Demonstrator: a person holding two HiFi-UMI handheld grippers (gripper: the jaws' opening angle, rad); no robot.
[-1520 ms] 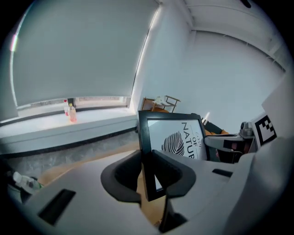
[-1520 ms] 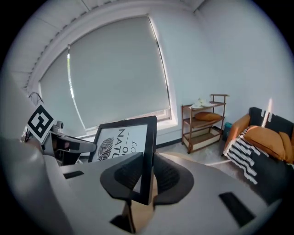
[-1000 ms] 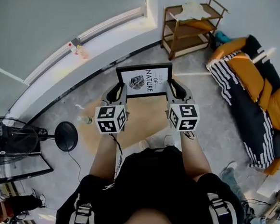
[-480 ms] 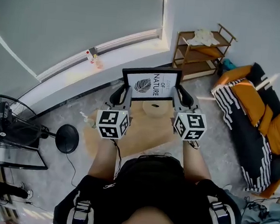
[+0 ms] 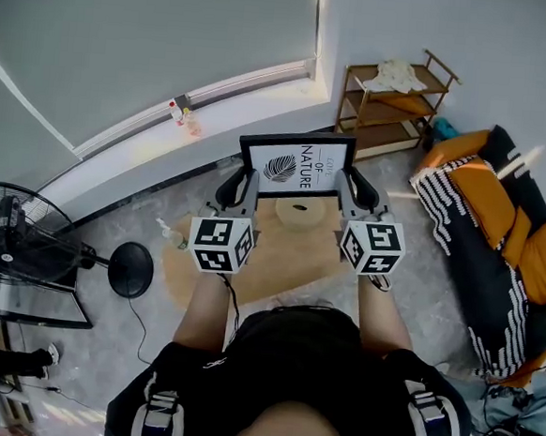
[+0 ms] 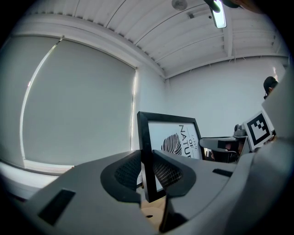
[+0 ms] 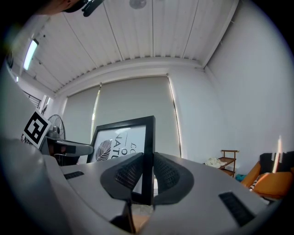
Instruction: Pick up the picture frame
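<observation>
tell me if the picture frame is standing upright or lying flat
Upright. The picture frame is vertical, print facing the person, with the left gripper and right gripper clamped on its side edges.

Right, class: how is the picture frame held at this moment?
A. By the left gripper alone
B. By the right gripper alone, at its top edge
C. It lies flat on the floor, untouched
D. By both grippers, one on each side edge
D: the left gripper is shut on the left edge of the frame and the right gripper on its right edge, with the frame upright between them.
</observation>
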